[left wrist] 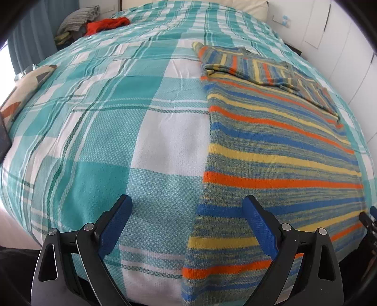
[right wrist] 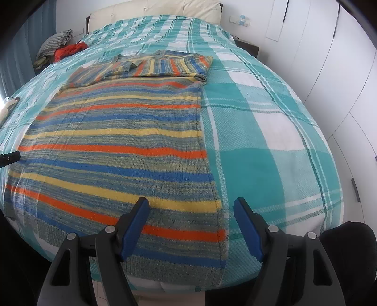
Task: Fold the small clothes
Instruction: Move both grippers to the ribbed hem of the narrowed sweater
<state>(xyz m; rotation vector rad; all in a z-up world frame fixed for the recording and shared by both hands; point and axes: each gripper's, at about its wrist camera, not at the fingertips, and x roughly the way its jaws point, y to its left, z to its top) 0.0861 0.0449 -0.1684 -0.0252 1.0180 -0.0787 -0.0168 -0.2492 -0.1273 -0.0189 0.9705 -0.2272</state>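
Observation:
A striped knit sweater point(left wrist: 278, 150) in orange, blue, yellow and grey-green lies flat on the teal plaid bedspread point(left wrist: 113, 131), with both sleeves folded across its chest at the far end. My left gripper point(left wrist: 188, 207) is open and empty above the sweater's left bottom corner. My right gripper point(right wrist: 191, 208) is open and empty above the sweater's right bottom corner; the sweater point(right wrist: 117, 146) fills the left half of that view on the bedspread point(right wrist: 271, 141). The tip of the left gripper shows at the right wrist view's left edge point(right wrist: 9, 157).
A red garment point(left wrist: 106, 24) and a grey striped garment point(left wrist: 77, 17) lie piled at the bed's far left corner. A patterned cushion point(left wrist: 21, 91) sits at the left edge. White wardrobe doors point(right wrist: 329, 70) run along the right side. A cream headboard point(right wrist: 155, 9) stands behind.

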